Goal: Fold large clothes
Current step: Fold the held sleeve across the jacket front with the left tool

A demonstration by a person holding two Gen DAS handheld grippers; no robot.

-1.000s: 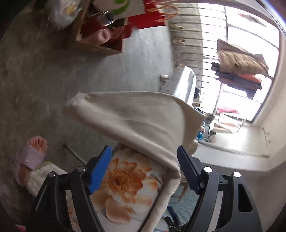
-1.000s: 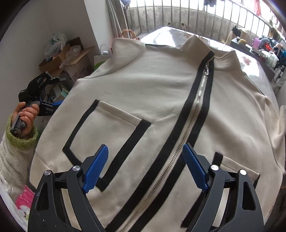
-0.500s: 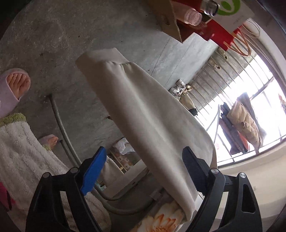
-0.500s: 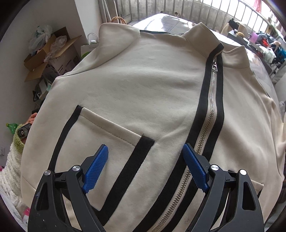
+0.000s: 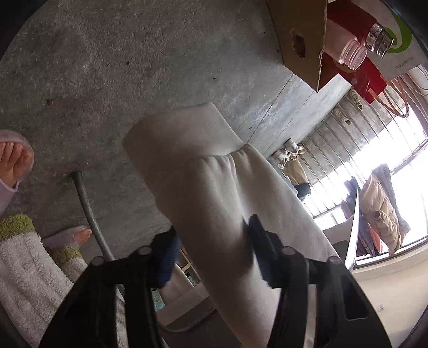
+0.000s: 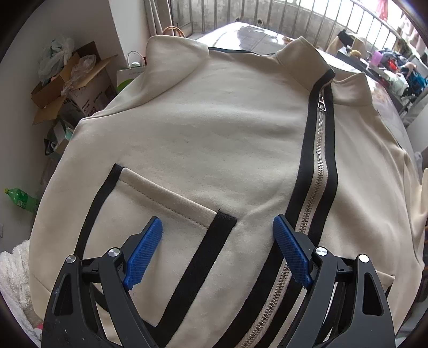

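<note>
A cream zip-up jacket [image 6: 219,139] with black trim and a silver zipper [image 6: 318,160] lies face up, spread flat on the table. My right gripper [image 6: 216,251] hovers open above its lower front, over a black-edged pocket [image 6: 149,208]. In the left wrist view one cream sleeve [image 5: 214,187] with a gathered cuff [image 5: 176,133] hangs off the table edge over the floor. My left gripper [image 5: 212,249] has its blue pads closing in on the sleeve from both sides.
Concrete floor [image 5: 107,67] below, with the person's slippered feet [image 5: 13,158] and a metal table leg [image 5: 88,203]. Cardboard boxes [image 6: 69,80], bags and a green bottle [image 6: 21,199] stand left of the table. A railing and window [image 6: 294,18] are behind.
My left gripper has narrowed from wide open onto the hanging sleeve. My right gripper has moved slightly closer over the jacket front and stays open.
</note>
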